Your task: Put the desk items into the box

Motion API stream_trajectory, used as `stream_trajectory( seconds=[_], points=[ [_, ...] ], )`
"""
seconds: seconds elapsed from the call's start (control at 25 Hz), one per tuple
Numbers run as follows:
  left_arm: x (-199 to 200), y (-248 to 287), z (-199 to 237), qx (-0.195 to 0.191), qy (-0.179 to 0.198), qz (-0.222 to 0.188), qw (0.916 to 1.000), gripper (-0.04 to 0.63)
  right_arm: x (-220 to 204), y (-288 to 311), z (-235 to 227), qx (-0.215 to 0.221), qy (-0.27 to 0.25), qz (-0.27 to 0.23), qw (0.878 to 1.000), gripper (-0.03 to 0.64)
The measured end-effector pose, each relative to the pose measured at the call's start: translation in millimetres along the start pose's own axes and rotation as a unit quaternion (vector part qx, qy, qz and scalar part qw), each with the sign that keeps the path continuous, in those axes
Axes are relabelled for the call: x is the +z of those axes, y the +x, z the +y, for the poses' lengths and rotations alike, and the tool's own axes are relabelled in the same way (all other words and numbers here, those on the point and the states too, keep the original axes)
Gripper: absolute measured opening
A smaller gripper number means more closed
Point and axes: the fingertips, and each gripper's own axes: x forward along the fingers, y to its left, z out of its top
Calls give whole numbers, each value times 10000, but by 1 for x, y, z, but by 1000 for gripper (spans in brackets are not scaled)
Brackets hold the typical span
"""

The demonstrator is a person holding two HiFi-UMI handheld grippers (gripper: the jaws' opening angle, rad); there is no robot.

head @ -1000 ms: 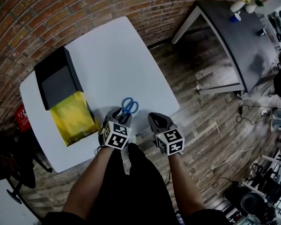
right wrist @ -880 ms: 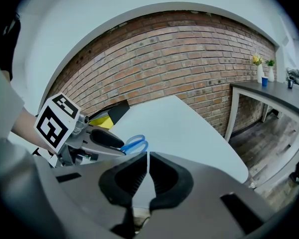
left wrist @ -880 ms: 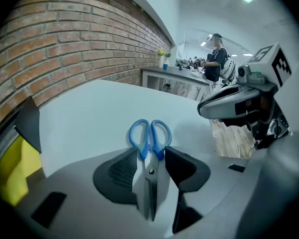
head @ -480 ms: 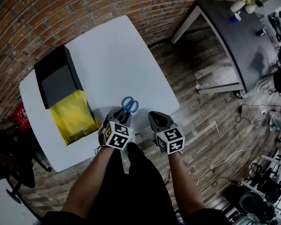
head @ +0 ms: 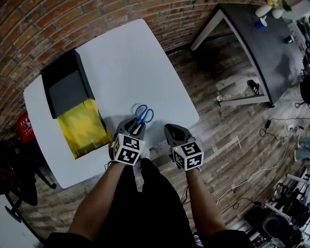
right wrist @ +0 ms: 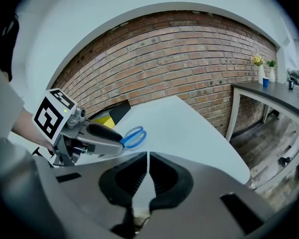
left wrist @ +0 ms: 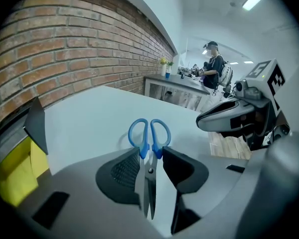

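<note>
Blue-handled scissors (head: 143,113) lie on the white table (head: 119,56) near its front edge, blades toward me. My left gripper (head: 136,124) is shut on them; in the left gripper view its pads (left wrist: 127,168) press the scissors (left wrist: 149,133) just below the handle loops. The open box (head: 82,130), yellow inside with a black lid (head: 67,84), lies on the table to the left. My right gripper (head: 171,130) hovers just right of the left one, shut and holding nothing (right wrist: 147,158); it looks at the left gripper (right wrist: 97,133) and the scissors (right wrist: 134,136).
A brick wall runs behind the table. A dark grey table (head: 268,45) with small vases stands to the right on the wooden floor (head: 222,118). A red object (head: 23,128) sits left of the white table. A person (left wrist: 214,68) stands far off.
The head view has shifted slightly. Both grippers stay where they were, the left one still at the scissors.
</note>
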Motion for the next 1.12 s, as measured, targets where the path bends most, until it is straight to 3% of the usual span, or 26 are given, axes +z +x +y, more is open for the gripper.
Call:
stream_trajectory(
  seconds=[0.8,1.12],
  points=[
    [59,-89,46,486,-349,-1090,9922,156,54,17,62,459,-507,-319,9971,25],
    [52,-129,85,835,-455,-1234,9878,156,83,31,108,790,-710,-511,9930,25]
  ],
)
